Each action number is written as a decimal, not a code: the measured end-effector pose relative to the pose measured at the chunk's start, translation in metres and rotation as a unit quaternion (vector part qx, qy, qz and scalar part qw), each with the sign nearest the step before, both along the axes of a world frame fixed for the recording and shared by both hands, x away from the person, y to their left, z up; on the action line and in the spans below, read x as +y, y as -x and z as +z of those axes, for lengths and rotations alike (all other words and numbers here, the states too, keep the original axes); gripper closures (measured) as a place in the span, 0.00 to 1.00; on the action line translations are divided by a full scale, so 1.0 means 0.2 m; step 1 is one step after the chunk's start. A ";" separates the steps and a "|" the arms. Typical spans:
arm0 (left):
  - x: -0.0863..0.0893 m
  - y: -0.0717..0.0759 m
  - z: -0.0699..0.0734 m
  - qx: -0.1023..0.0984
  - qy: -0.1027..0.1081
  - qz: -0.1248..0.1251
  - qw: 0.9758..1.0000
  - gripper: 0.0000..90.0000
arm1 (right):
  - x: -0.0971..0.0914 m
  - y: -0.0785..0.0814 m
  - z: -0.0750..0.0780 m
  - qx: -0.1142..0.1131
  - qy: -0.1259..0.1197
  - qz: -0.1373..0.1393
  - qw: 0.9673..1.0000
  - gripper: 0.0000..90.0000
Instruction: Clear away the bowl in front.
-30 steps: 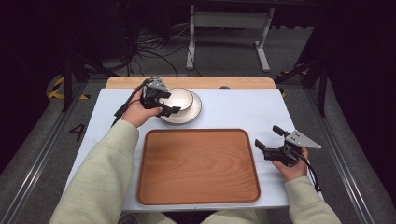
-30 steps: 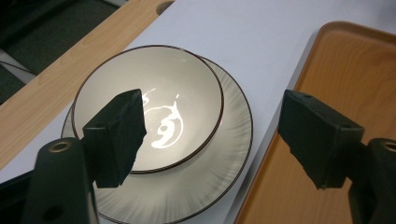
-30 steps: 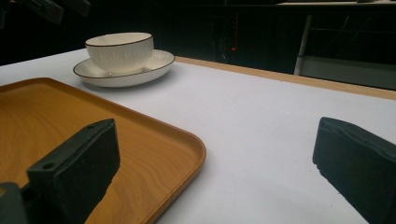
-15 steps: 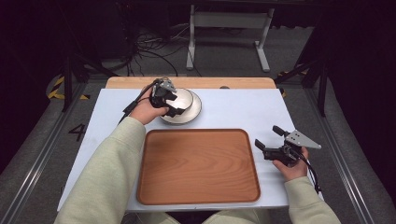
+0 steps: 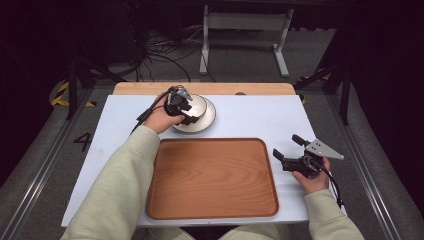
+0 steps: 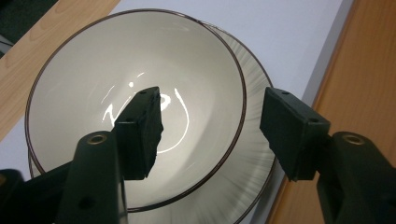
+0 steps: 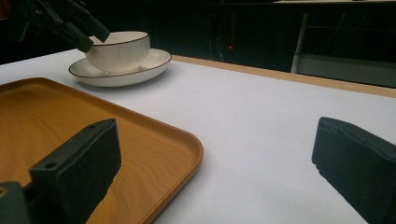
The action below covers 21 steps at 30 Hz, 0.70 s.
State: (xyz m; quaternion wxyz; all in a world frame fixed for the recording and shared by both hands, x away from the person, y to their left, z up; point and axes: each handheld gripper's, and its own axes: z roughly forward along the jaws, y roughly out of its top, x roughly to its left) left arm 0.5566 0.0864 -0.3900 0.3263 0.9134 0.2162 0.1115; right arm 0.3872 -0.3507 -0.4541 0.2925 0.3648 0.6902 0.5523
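One white bowl (image 6: 135,107) sits on a white plate (image 6: 252,177) at the far side of the white table (image 5: 250,120), just past the far edge of the wooden tray (image 5: 212,177). The bowl has a thin dark line around its rim. The left gripper (image 6: 212,126) is right over the bowl. One jaw is inside the bowl and the other jaw is outside, over the plate, so the bowl's wall is between them. The jaws have just been closing, but there are gaps on both sides of the rim and the pads do not press on it yet.

The tray is bare and lies in the middle of the table, near the person. The right gripper (image 5: 290,150) is held just beside the tray's right edge, well apart from the bowl. Its jaws stand wide with nothing between them.
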 end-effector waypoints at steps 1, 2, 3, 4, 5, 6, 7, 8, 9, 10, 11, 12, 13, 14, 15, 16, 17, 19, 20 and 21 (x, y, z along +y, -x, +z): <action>0.00 0.00 -0.01 0.001 -0.002 0.000 1.000 0.49 | 0.00 0.00 0.00 0.000 0.000 -0.001 1.000 0.02; 0.00 -0.01 -0.01 0.002 -0.007 -0.001 1.000 0.50 | 0.00 0.00 0.00 0.000 0.000 -0.001 1.000 0.02; 0.00 -0.01 -0.01 0.002 -0.007 -0.001 1.000 0.53 | 0.00 0.00 0.00 0.000 0.000 -0.001 1.000 0.02; -0.01 -0.01 -0.02 0.003 -0.010 -0.003 1.000 0.53 | 0.00 0.00 0.00 0.000 0.000 -0.001 1.000 0.02; -0.01 -0.01 -0.03 0.005 -0.010 -0.002 1.000 0.55 | 0.00 0.00 0.00 0.000 0.000 -0.001 1.000 0.02; -0.01 -0.01 -0.03 0.005 -0.017 -0.002 1.000 0.57 | 0.00 0.00 0.00 0.000 0.000 -0.001 1.000 0.02; -0.02 -0.01 -0.04 0.005 -0.024 -0.001 1.000 0.59 | 0.00 0.00 0.00 0.000 0.000 -0.001 1.000 0.02; -0.02 -0.01 -0.04 0.006 -0.031 -0.001 1.000 0.59 | 0.00 0.00 0.00 0.001 -0.001 -0.001 1.000 0.02; -0.03 -0.01 -0.06 0.007 -0.037 0.004 0.999 0.59 | 0.00 0.00 0.00 0.001 -0.001 -0.001 1.000 0.02; -0.04 -0.01 -0.06 0.010 -0.045 0.005 0.999 0.60 | 0.00 0.00 0.00 0.002 -0.002 -0.002 1.000 0.02; -0.05 -0.01 -0.07 0.008 -0.053 0.003 0.999 0.61 | 0.00 0.00 0.00 0.001 -0.002 -0.002 1.000 0.02; -0.05 -0.01 -0.07 0.008 -0.053 0.003 0.999 0.64 | 0.00 0.00 0.00 0.002 -0.001 -0.002 1.000 0.02; -0.06 -0.01 -0.08 0.009 -0.056 0.002 0.998 0.64 | 0.00 0.00 0.00 0.002 -0.001 -0.002 1.000 0.02; -0.07 0.00 -0.09 0.010 -0.062 0.001 0.998 0.69 | 0.00 0.00 0.00 0.002 -0.001 -0.001 1.000 0.02; -0.08 0.00 -0.09 0.010 -0.064 0.000 0.998 0.71 | 0.00 0.00 0.00 0.002 -0.001 -0.002 1.000 0.02; -0.08 0.00 -0.09 0.010 -0.068 -0.002 0.998 0.73 | 0.00 0.00 0.00 0.002 -0.002 -0.002 1.000 0.02; -0.09 0.00 -0.09 0.009 -0.071 -0.004 0.997 0.75 | 0.00 0.00 0.00 0.002 -0.002 -0.002 1.000 0.02; -0.09 0.00 -0.10 0.010 -0.070 -0.006 0.997 0.81 | 0.00 0.00 0.00 0.002 -0.002 -0.002 1.000 0.02; -0.10 0.00 -0.10 0.005 -0.075 -0.010 0.997 0.82 | 0.00 0.00 0.00 0.002 -0.002 -0.002 1.000 0.02; -0.11 0.01 -0.10 0.002 -0.076 -0.013 0.997 0.83 | 0.00 0.00 0.00 0.002 -0.002 -0.002 1.000 0.02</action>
